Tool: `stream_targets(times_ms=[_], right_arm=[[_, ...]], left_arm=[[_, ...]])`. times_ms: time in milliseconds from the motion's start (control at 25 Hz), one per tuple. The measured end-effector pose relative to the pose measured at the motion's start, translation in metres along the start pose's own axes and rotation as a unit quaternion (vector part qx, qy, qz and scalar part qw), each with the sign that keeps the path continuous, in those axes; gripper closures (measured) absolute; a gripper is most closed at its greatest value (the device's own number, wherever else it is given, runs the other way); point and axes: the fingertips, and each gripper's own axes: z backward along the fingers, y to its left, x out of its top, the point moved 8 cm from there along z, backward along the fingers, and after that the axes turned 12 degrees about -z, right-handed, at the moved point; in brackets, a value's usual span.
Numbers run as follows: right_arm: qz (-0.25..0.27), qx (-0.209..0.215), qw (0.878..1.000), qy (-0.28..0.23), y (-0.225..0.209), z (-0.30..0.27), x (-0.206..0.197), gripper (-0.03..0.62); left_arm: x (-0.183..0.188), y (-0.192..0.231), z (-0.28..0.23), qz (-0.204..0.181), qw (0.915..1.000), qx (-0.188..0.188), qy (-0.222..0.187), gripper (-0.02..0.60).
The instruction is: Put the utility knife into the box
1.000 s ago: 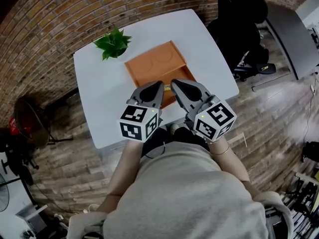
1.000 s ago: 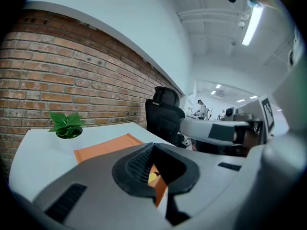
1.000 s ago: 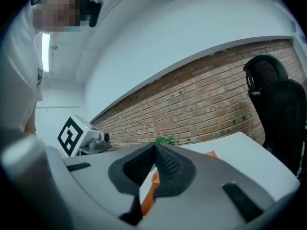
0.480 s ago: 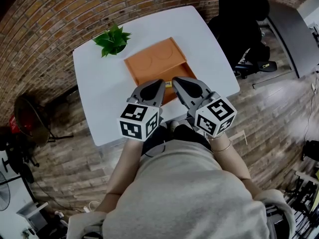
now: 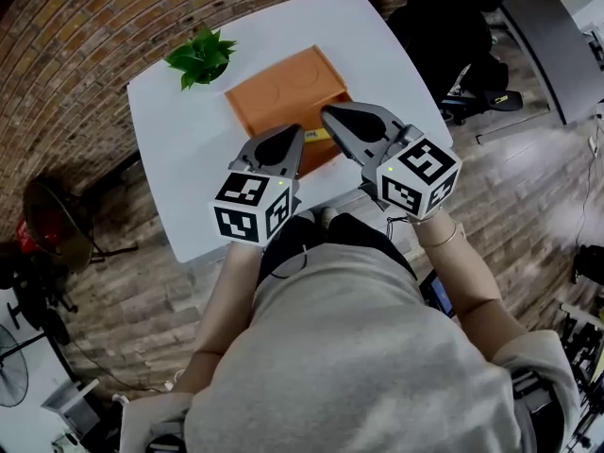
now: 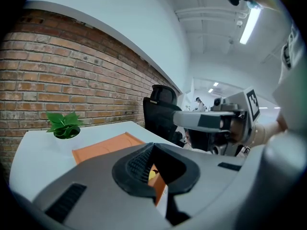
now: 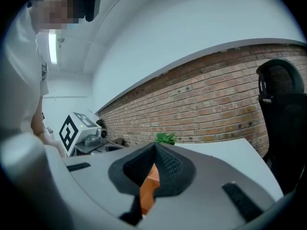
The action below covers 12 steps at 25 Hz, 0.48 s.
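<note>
An orange open box [image 5: 278,97] lies in the middle of the white table [image 5: 179,159]. A small yellow piece, probably the utility knife [image 5: 316,136], shows at the box's near edge between my two grippers. The left gripper [image 5: 296,131] hovers over the box's near left corner, shut and holding nothing. My right gripper [image 5: 327,113] hovers over the near right corner, also shut and empty. In the left gripper view the box [image 6: 103,147] and a yellow bit of the knife [image 6: 152,175] show past the closed jaws. Orange of the box [image 7: 149,186] shows behind the jaws in the right gripper view.
A potted green plant [image 5: 198,57] stands at the table's far left corner. A black office chair [image 5: 444,26] sits beyond the table's right side. The brick wall [image 5: 85,26] runs behind the table. The person's torso fills the lower head view.
Both grippers have risen a little towards the head camera and the right one has shifted to the right. The table sits higher in the view. The jaws stay shut.
</note>
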Motion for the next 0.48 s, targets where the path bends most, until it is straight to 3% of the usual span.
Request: stream_targets(times_ms=[200,480], right_arm=[[0.026,0.013,0.999,0.029,-0.001,-0.001,-0.002,0.595],[0.023,0.010,0.998,0.049,-0.007,-0.002,-0.014,0.595]], left_arm=[[-0.002,0.000,-0.001,0.003,1.0000,-0.001,0.002,0.575],[-0.005,0.011,0.001,0.010,0.9999,0.010,-0.004,0.575]])
